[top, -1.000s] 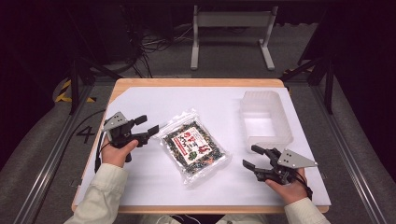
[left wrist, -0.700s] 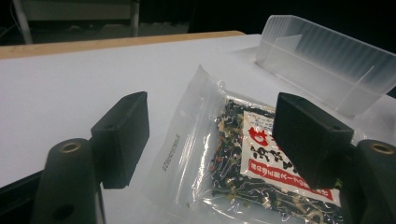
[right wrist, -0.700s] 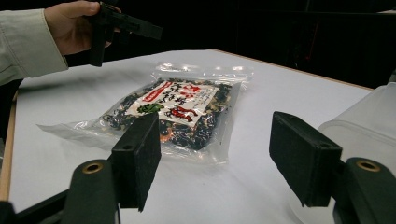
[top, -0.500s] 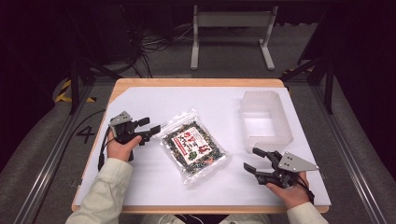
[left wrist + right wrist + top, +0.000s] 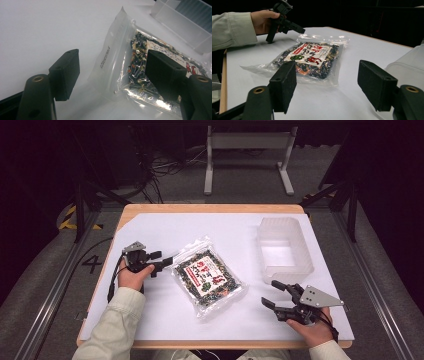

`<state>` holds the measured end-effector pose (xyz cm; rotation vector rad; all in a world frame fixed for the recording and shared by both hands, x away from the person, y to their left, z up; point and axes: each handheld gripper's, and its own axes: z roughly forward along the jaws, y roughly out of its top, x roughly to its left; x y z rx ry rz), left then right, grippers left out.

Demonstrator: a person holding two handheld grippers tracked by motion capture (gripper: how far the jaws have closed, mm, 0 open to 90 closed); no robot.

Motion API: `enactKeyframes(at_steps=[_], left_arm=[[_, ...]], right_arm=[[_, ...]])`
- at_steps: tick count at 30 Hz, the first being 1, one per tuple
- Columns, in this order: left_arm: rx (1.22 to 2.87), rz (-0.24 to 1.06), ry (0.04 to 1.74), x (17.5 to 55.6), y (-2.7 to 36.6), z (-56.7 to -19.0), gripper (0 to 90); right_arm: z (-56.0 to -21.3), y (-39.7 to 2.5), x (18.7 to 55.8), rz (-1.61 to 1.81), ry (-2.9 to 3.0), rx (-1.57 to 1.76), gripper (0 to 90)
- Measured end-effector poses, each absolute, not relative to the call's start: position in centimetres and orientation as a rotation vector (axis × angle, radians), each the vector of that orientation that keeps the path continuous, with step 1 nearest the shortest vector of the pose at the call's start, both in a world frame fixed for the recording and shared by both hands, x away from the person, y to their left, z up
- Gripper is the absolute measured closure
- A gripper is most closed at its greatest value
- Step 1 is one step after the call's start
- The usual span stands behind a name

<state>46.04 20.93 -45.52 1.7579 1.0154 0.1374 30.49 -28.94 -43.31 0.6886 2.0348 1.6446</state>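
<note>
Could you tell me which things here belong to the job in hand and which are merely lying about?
In the job:
- clear food bag, lying flat
- left gripper, open at the bag's corner
- right gripper, open, apart from the bag
- probably the clear tub, empty

Lying about:
- metal stand behind the table

A wooden table [image 5: 210, 209] topped by a white sheet [image 5: 230, 227] stands on a grey carpet floor [image 5: 395, 285]. Beyond the table, a grey metal stand [image 5: 247, 150] rests on the floor beside tangled cables [image 5: 167, 162]. The far room is dark. Yellow-black tape [image 5: 67, 217] and a painted "4" [image 5: 92, 264] mark the floor at left. Metal rails [image 5: 52, 290] flank the table.
</note>
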Motion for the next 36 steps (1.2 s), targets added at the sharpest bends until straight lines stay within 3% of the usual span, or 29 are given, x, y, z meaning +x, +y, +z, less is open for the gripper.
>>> enactKeyframes(at_steps=[5, 11, 25, 36], left_arm=[[1.787, 0.131, 1.029, 46.0, 20.8, -45.6, 29.2], [1.832, 0.123, 1.022, 45.8, 20.5, -45.6, 39.5], [1.896, 0.049, 1.051, 46.0, 20.3, -45.9, 44.0], [1.94, 0.089, 1.045, 45.6, 19.8, -45.8, 63.7]], right_arm=[[-43.2, -28.9, 30.3, 1.646, 2.039, 0.686, 30.5], [-43.2, -28.9, 30.2, 1.642, 2.046, 0.689, 30.1], [-43.3, -28.7, 30.2, 1.644, 2.057, 0.682, 29.9], [-43.3, -28.7, 30.2, 1.638, 2.058, 0.68, 29.9]])
